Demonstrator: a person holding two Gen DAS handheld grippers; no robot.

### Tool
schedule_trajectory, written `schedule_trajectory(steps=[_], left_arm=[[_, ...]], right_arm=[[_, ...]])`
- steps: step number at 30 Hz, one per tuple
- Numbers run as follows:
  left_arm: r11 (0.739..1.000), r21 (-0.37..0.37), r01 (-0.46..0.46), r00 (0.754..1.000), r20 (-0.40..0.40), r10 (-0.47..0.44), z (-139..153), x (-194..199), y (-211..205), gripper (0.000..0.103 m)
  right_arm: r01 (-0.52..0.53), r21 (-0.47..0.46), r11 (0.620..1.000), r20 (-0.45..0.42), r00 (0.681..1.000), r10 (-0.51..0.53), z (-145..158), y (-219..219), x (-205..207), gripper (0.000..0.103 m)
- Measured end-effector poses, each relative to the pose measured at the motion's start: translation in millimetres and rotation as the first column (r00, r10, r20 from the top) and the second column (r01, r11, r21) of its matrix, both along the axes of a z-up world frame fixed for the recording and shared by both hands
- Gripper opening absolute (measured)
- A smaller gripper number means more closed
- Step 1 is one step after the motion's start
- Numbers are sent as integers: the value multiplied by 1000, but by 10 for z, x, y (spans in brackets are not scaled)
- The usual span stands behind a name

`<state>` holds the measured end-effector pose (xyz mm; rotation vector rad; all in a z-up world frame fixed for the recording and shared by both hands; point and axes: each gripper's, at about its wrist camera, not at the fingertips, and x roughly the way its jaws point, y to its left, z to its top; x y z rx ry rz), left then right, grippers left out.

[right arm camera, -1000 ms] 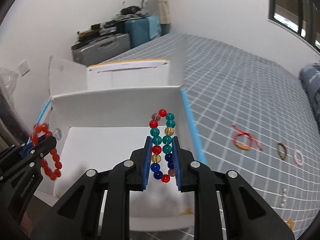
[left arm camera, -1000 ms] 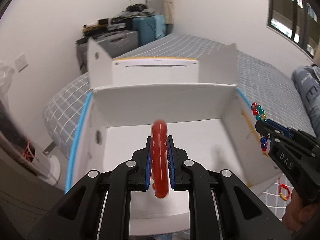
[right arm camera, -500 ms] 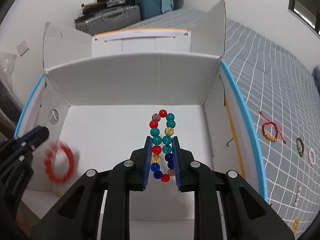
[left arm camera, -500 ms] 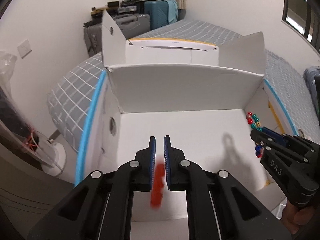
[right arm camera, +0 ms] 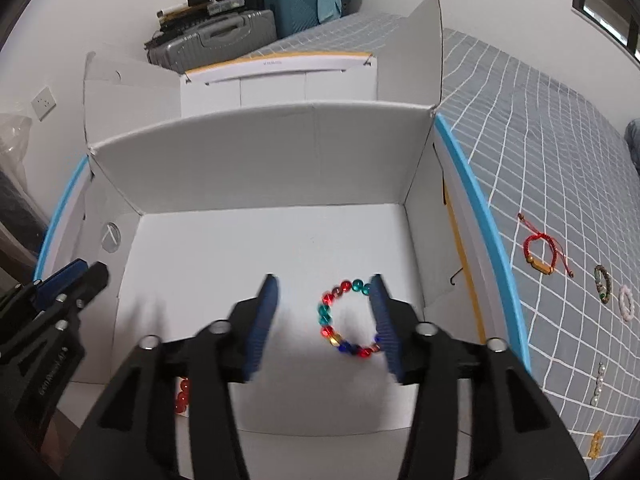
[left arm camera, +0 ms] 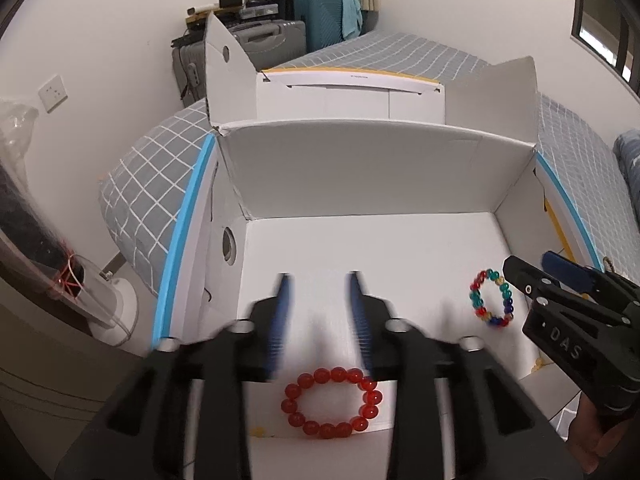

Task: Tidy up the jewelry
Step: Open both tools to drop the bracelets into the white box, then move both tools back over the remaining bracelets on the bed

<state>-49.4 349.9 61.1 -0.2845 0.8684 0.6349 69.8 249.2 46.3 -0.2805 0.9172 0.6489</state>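
A white cardboard box [left arm camera: 360, 168] stands open on the bed; it also shows in the right wrist view [right arm camera: 280, 168]. A red bead bracelet [left arm camera: 331, 402] lies flat on the box floor near the front wall, just below my left gripper [left arm camera: 320, 312], which is open and empty. A multicoloured bead bracelet [right arm camera: 347, 318] lies on the box floor at the right, between the fingers of my right gripper [right arm camera: 325, 320], which is open. The same bracelet shows in the left wrist view [left arm camera: 491, 298]. Part of the red bracelet shows in the right wrist view [right arm camera: 182, 396].
Several more pieces lie on the grey checked bedspread right of the box: a red cord bracelet [right arm camera: 541, 254], a dark green bracelet [right arm camera: 603, 283], a pale pink bracelet [right arm camera: 626, 302], a small chain [right arm camera: 599, 383]. Suitcases [right arm camera: 224, 36] stand at the back wall.
Both grippers have opened. The red bracelet dropped from the left gripper and the multicoloured bracelet from the right one; both now lie on the box floor.
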Motion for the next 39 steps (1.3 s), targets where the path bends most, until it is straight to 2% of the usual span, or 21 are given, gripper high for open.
schedule_trajectory(steps=[1, 3, 7, 14, 24, 33, 39], left_arm=[[1000, 9, -6, 1000, 4, 6, 16, -10, -2, 47], [1000, 25, -19, 1000, 20, 18, 59, -38, -6, 70], [998, 48, -35, 999, 34, 33, 122, -58, -14, 82], [997, 72, -27, 997, 69, 22, 226, -54, -110, 95], [996, 84, 33, 994, 98, -41, 345, 17, -421, 97], [989, 81, 121, 984, 124, -131, 455, 159, -849, 97], [976, 87, 202, 969, 125, -212, 500, 300, -1230, 97]], right_arm=[[2, 8, 1000, 14, 1000, -3, 38, -18, -19, 62], [11, 30, 999, 45, 999, -13, 125, -68, -54, 73], [39, 76, 996, 80, 996, -45, 268, -176, -88, 92], [69, 91, 993, 115, 990, -79, 392, -360, -105, 95], [130, 106, 986, 153, 977, -146, 533, -762, -83, 95], [225, 112, 968, 194, 950, -244, 680, -1443, -59, 95], [300, 106, 948, 195, 928, -316, 700, -1979, 15, 95]])
